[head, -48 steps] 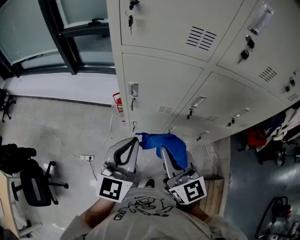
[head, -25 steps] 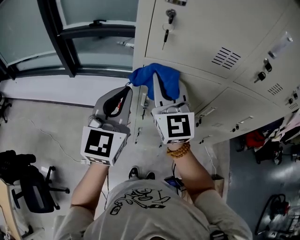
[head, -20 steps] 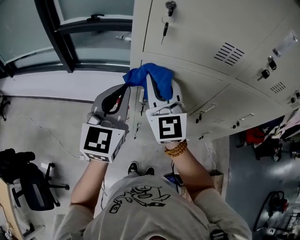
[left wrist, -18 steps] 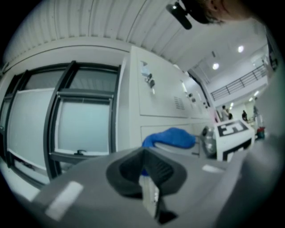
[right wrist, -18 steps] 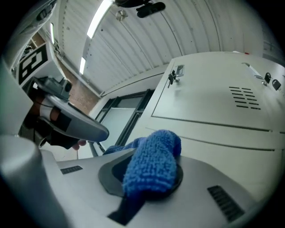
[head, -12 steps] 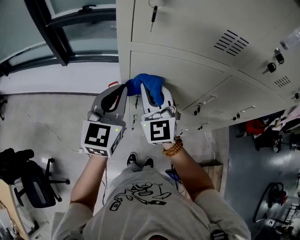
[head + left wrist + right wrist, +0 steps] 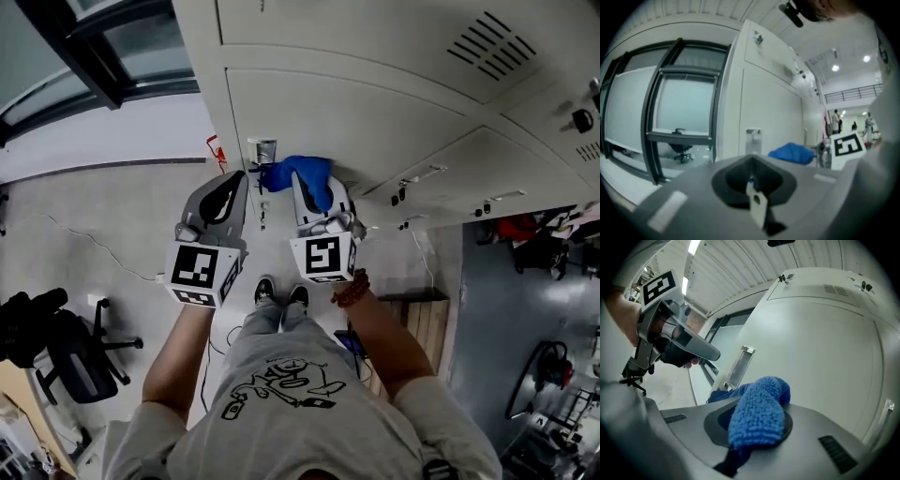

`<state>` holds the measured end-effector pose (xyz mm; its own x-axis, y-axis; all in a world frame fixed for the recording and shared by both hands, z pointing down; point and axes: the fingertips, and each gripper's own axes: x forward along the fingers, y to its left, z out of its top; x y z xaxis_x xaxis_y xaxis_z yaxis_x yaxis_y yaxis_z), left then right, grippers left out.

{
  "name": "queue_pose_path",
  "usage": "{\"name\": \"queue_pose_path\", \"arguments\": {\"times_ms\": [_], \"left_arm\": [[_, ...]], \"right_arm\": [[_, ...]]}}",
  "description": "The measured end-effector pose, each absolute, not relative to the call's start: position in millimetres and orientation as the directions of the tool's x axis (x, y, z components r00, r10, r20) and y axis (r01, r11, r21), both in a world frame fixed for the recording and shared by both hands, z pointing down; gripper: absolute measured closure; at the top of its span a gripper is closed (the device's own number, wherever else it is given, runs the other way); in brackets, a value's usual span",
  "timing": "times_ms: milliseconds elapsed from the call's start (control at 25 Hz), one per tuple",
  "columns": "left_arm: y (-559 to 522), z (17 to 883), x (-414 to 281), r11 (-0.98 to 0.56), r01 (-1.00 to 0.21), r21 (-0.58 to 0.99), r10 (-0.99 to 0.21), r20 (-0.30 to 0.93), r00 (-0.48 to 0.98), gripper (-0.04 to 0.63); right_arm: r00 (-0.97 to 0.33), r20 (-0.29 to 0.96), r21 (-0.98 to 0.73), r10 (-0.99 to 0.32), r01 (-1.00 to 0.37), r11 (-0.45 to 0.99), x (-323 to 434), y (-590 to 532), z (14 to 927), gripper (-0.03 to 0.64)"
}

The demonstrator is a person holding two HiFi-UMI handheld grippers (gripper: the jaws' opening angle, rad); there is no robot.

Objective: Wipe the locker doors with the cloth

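Blue and fluffy, the cloth (image 7: 300,175) is held at the tip of the right claw (image 7: 314,199), against a pale grey locker door (image 7: 375,112). In the head view it sits just right of a small metal latch (image 7: 262,150) at the left edge of that door. The left claw (image 7: 225,202) hangs beside the right one, a little apart from the lockers, and touches nothing.

The right gripper view shows what the head view cannot. The jaws of the right claw (image 7: 757,427) are closed on a thick fold of the cloth (image 7: 761,408), and the rest of it bunches up over the tips toward the door (image 7: 825,348). The latch (image 7: 740,364) stands just to the left of it.

In the left gripper view the jaws of the left claw (image 7: 752,187) are together with nothing between them. Further off, the cloth (image 7: 792,153) shows from the side, lying on the door (image 7: 768,108) to the right of the latch (image 7: 753,139). Only this view looks through the window (image 7: 679,108).

Only the head view shows the floor, with the person's shoes (image 7: 281,292) and a black office chair (image 7: 80,361) far to the left.
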<state>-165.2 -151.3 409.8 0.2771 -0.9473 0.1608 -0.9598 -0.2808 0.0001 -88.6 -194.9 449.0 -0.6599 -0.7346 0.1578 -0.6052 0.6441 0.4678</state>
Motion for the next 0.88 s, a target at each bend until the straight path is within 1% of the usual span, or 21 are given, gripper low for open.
{"name": "queue_pose_path", "arguments": {"times_ms": [560, 760, 880], "left_arm": [[-132.3, 488.6, -193.5, -0.228, -0.972, 0.062, -0.929, 0.284, 0.236, 0.594], [-129.0, 502.0, -193.4, -0.229, -0.971, 0.073, -0.922, 0.303, 0.240, 0.594], [-134.5, 496.9, -183.3, -0.258, -0.963, 0.078, -0.920, 0.285, 0.269, 0.594]], "right_arm": [[-0.716, 0.321, 0.411, -0.620, -0.485, 0.772, -145.5, -186.3, 565.5, 0.594], [-0.672, 0.409, 0.398, -0.618, -0.478, 0.783, -127.6, -191.7, 607.8, 0.594], [-0.636, 0.432, 0.394, -0.640, -0.505, 0.768, -104.5, -199.1, 605.2, 0.594]]}}
